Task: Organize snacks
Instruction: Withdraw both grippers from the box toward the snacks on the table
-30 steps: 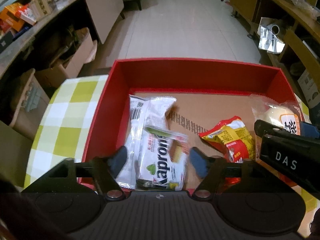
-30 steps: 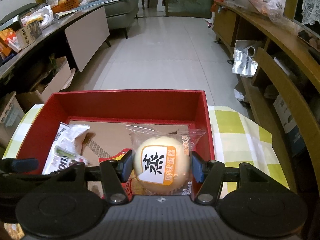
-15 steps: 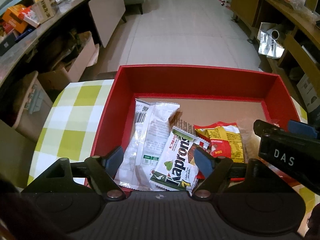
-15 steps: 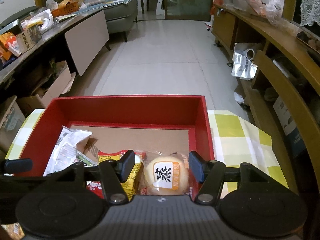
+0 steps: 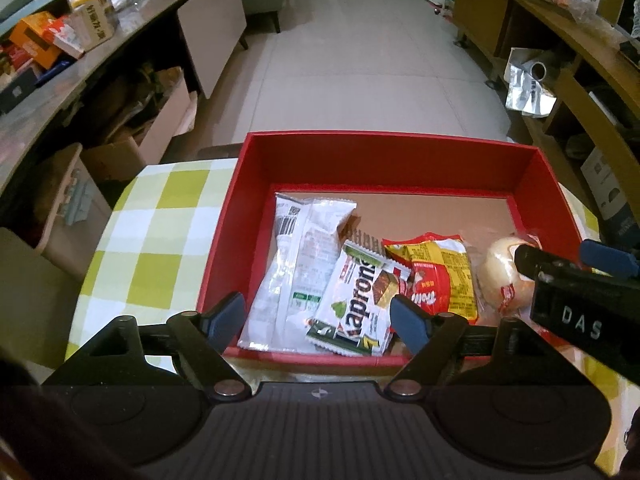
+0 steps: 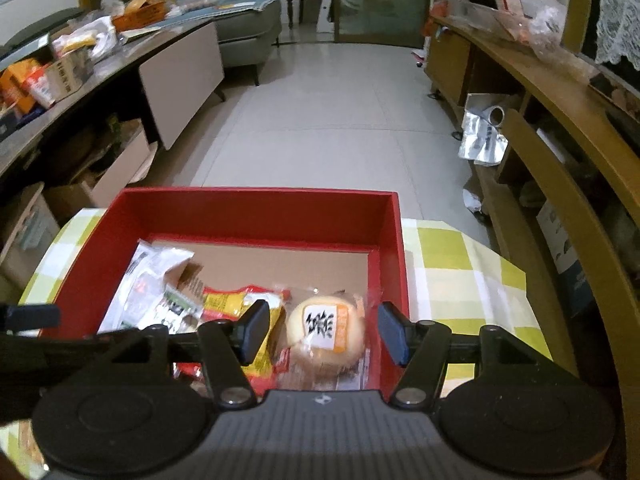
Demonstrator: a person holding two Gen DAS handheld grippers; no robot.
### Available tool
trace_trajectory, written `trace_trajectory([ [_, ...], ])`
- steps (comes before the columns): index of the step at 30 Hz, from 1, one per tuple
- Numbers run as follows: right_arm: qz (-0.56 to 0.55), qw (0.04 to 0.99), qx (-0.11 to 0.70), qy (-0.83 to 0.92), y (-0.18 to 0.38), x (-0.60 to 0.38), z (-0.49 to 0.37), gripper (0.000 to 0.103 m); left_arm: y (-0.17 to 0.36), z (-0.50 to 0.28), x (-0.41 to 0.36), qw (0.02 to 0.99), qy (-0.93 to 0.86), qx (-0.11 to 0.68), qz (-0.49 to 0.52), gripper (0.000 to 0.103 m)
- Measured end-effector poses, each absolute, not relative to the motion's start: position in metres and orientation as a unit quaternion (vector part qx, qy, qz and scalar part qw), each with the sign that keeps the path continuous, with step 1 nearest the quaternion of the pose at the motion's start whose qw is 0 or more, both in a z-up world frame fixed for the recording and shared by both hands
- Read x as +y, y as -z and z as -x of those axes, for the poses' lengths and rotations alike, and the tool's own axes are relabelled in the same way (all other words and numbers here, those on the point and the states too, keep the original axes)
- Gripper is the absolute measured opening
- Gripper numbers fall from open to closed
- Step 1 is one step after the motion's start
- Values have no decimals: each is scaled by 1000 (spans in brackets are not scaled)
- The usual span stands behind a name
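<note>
A red box (image 5: 384, 160) stands on the green-checked tablecloth (image 5: 160, 236); it also shows in the right wrist view (image 6: 256, 212). Inside lie a white packet (image 5: 298, 256), a Kaprons wafer pack (image 5: 358, 302), a red-yellow snack bag (image 5: 438, 276) and a wrapped bun (image 6: 326, 330). My left gripper (image 5: 316, 318) is open above the box's near edge, over the wafer pack. My right gripper (image 6: 322, 330) is open and held above the bun, apart from it.
The table's far edge drops to a tiled floor (image 6: 332, 120). A cluttered counter (image 5: 60, 52) with cardboard boxes runs along the left. Wooden shelves (image 6: 560, 120) run along the right. The cloth (image 6: 452, 276) right of the box is bare.
Both grippers let go and pulled back toward the near edge. The wafer pack and the bun now lie in the box.
</note>
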State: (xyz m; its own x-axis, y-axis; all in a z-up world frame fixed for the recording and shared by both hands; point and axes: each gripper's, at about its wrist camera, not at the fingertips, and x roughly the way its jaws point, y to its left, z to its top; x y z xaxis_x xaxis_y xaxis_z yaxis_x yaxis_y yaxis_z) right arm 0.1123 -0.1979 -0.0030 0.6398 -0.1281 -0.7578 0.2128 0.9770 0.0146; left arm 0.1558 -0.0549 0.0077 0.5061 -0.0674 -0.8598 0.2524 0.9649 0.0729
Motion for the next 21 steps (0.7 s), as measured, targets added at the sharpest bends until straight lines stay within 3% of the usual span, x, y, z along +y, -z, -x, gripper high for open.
trace_trajectory([
  [12, -32, 902, 424, 71, -7, -193, -71, 65, -15, -126, -34, 857, 100, 497, -93, 86],
  [21, -16, 876, 482, 22, 24, -187, -68, 66, -9, -116, -14, 845, 102, 520, -77, 86],
])
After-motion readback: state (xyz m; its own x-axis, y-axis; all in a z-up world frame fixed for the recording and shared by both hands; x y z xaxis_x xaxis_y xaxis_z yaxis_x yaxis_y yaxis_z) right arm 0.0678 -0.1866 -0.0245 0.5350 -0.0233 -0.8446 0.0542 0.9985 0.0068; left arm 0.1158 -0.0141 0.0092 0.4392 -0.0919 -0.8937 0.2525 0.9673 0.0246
